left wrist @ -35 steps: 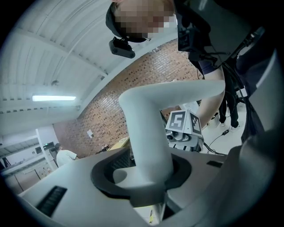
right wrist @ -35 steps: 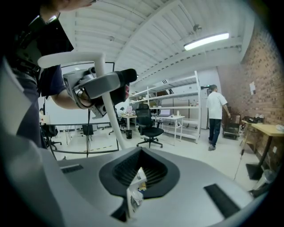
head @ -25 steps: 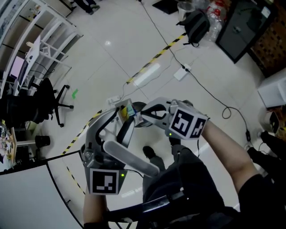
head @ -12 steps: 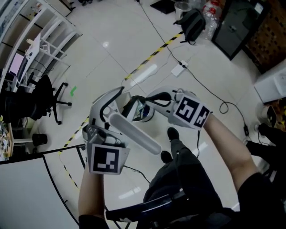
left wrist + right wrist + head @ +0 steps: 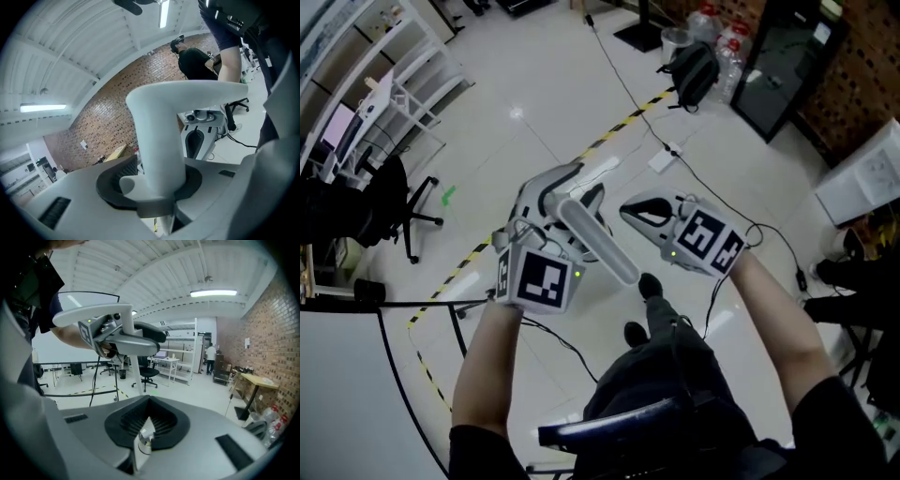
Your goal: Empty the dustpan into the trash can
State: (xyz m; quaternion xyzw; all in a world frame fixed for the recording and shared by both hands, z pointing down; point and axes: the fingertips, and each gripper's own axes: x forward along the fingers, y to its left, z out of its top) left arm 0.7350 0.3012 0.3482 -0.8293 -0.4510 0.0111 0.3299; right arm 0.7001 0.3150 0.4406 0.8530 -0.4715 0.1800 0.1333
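In the head view the left gripper and the right gripper are held side by side above the pale floor. The right one sits at 3 o'clock of the left, close but apart. A thick light-grey dustpan handle slants out of the left gripper toward 5 o'clock.

Only the left gripper view shows the grip itself. The jaws are clamped round the handle's shaft, which rises toward 12 o'clock and then bends off toward 3 o'clock.

Only the right gripper view shows that gripper's jaws pressed together on a small pale scrap; whether it is paper or foil cannot be told. That view also shows a brick wall at 3 o'clock and an office chair near 12 o'clock.

The head view alone shows the yellow-black floor tape and the person's shoes at 6 o'clock of the grippers.

The dustpan's pan end is hidden behind the left gripper, and no view shows it clearly.
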